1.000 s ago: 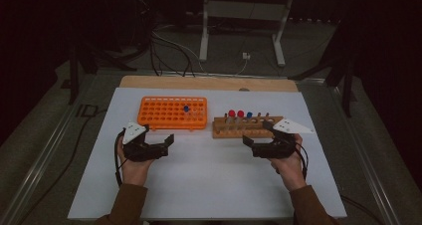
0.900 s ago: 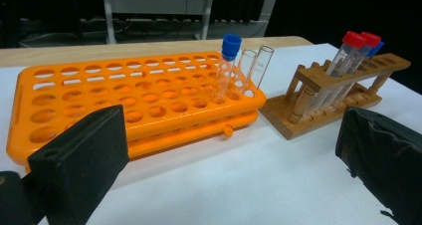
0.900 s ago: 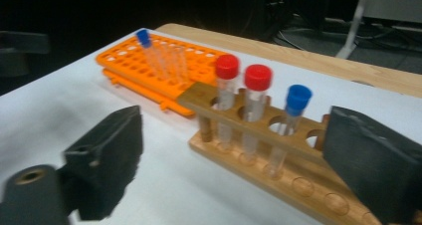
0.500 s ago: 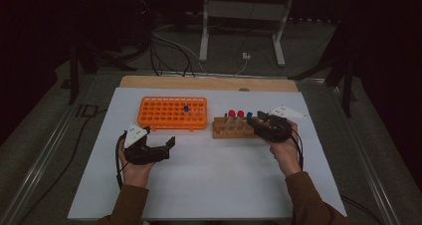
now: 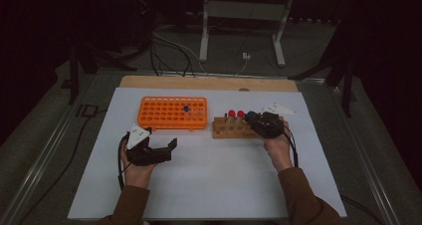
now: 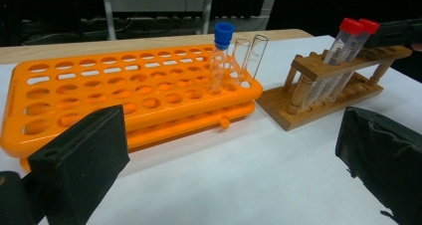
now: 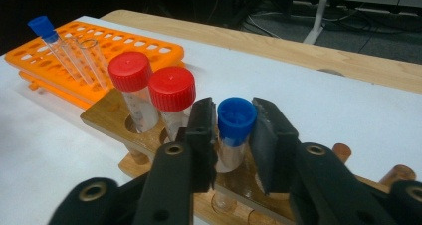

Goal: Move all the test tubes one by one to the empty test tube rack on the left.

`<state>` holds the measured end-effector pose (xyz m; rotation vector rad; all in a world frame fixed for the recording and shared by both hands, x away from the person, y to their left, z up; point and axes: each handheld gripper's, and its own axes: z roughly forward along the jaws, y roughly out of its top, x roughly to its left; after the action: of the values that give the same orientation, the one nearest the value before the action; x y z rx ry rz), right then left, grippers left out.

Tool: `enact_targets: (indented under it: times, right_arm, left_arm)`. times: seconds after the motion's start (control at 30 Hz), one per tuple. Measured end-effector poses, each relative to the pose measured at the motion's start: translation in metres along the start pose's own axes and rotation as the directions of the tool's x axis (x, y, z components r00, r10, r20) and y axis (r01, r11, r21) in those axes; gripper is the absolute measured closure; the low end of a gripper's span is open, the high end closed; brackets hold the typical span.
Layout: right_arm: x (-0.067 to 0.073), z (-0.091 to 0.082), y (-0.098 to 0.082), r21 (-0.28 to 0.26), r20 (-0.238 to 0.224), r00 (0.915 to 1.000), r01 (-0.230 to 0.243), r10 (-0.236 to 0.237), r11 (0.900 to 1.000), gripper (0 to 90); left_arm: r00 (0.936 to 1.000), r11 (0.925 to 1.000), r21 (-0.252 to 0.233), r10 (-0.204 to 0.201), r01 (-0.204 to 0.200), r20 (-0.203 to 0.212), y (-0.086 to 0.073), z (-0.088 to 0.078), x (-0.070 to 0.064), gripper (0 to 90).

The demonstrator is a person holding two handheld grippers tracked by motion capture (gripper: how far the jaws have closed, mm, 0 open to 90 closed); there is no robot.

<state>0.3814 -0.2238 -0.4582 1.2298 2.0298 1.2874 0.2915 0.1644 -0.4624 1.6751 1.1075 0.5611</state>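
Note:
A wooden rack (image 5: 231, 131) (image 7: 109, 113) on the white table holds two red-capped tubes (image 7: 130, 70) (image 6: 351, 28) and a blue-capped tube (image 7: 237, 116). My right gripper (image 7: 234, 130) (image 5: 256, 120) has its jaws pressed on either side of that blue cap, and the tube stands in its hole. An orange rack (image 5: 171, 113) (image 6: 124, 90) to the left carries another blue-capped tube (image 6: 223, 36) (image 5: 186, 108) and two uncapped clear tubes (image 6: 241, 51). My left gripper (image 5: 166, 150) (image 6: 224, 150) rests open on the table in front of the orange rack, holding nothing.
The white sheet (image 5: 214, 180) covers the table, with a wooden strip (image 5: 209, 83) along its far edge. Beyond it, cables and a metal stand (image 5: 239, 31) lie on the dark floor.
My right gripper has moved forward from in front of the wooden rack onto it and closed around the blue-capped tube. The left gripper has barely shifted.

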Motion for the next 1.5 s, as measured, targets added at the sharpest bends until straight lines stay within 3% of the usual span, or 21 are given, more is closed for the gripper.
enact_targets:
  times: [0.2, 0.9, 1.23, 1.5]
  right_arm:
    - [0.004, 0.004, 0.000, 0.007, 0.008, 0.9997, 0.023, -0.023, 1.000, 75.2]
    - [0.007, 0.009, -0.003, 0.033, 0.029, 0.9988, 0.040, -0.041, 0.999, 77.0]
    - [0.008, -0.005, 0.003, -0.006, 0.032, 0.9981, 0.053, -0.053, 0.999, 77.1]
    - [0.008, -0.019, 0.012, -0.062, 0.031, 0.9989, 0.038, -0.036, 0.997, 77.2]
  left_arm:
    - [1.0000, 1.0000, 0.002, 0.003, -0.003, 0.000, 0.000, 0.000, -0.001, 1.0]
    - [0.9999, 0.9998, 0.009, 0.015, -0.016, 0.004, -0.001, 0.002, -0.004, 1.0]
    - [0.9999, 0.9998, 0.014, 0.017, -0.017, 0.004, -0.002, 0.003, -0.004, 1.0]
    - [0.9998, 0.9996, 0.020, 0.019, -0.020, 0.006, -0.003, 0.003, -0.004, 1.0]
